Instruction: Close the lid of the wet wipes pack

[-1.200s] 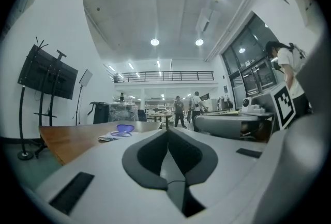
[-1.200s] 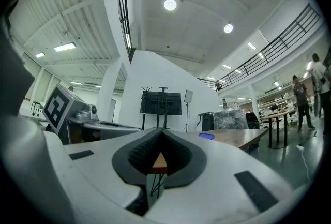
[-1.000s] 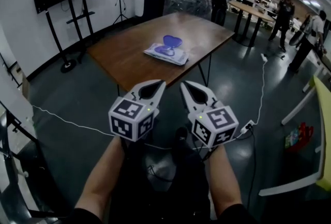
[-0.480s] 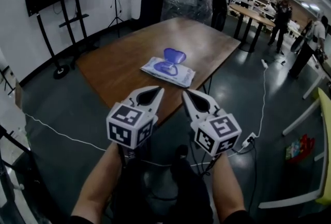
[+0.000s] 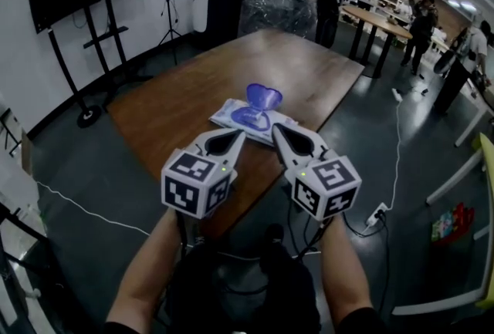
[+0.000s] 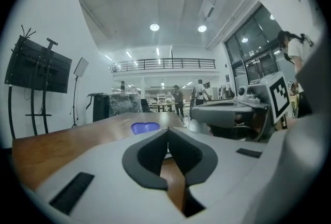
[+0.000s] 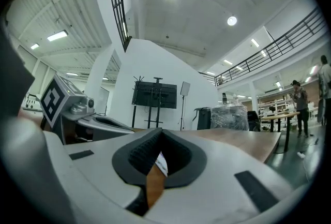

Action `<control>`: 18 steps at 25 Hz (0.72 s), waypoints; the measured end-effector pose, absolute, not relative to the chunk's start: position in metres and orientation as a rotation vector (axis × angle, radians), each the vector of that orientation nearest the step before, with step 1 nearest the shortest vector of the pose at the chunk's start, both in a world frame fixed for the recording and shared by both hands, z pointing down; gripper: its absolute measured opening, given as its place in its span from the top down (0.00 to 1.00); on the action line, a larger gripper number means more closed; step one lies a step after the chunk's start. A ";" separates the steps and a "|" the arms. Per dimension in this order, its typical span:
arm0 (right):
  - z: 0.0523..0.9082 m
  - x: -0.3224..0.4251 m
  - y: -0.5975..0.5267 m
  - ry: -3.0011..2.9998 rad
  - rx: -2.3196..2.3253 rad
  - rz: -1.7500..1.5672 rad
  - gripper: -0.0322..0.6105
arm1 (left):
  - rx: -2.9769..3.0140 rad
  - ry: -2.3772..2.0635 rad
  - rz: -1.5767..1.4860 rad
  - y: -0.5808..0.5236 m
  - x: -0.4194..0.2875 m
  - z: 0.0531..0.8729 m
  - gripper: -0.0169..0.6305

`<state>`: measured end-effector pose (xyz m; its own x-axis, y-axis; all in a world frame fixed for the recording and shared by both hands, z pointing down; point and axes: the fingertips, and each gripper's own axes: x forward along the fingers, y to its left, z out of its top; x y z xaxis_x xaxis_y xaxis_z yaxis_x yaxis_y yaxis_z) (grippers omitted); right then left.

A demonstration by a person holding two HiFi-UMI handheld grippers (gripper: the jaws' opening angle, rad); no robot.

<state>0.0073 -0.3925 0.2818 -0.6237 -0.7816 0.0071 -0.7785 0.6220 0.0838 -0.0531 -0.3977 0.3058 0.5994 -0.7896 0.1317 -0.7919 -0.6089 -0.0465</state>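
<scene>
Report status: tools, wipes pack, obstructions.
Left tool and right tool shut, empty. Wet wipes pack flat on table, purple lid standing open. Nothing in the way.

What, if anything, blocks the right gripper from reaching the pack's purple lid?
Nothing, it seems, so probably yes. The right gripper, shut, is right by the wet wipes pack; its purple lid stands open, with nothing between them.

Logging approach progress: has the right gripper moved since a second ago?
Yes: forward, from short of the table to its near edge, close to the wipes pack.
</scene>
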 end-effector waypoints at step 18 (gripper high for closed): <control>0.324 0.040 -0.551 -2.563 1.345 0.056 0.61 | 2.879 -1.210 0.504 -0.498 -0.051 0.324 0.96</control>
<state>0.0399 -0.5509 0.3243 -0.5448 -0.8054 0.2336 -0.8149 0.5742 0.0792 -0.0509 -0.4983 0.3243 0.6569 -0.6994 0.2816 -0.6924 -0.7074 -0.1417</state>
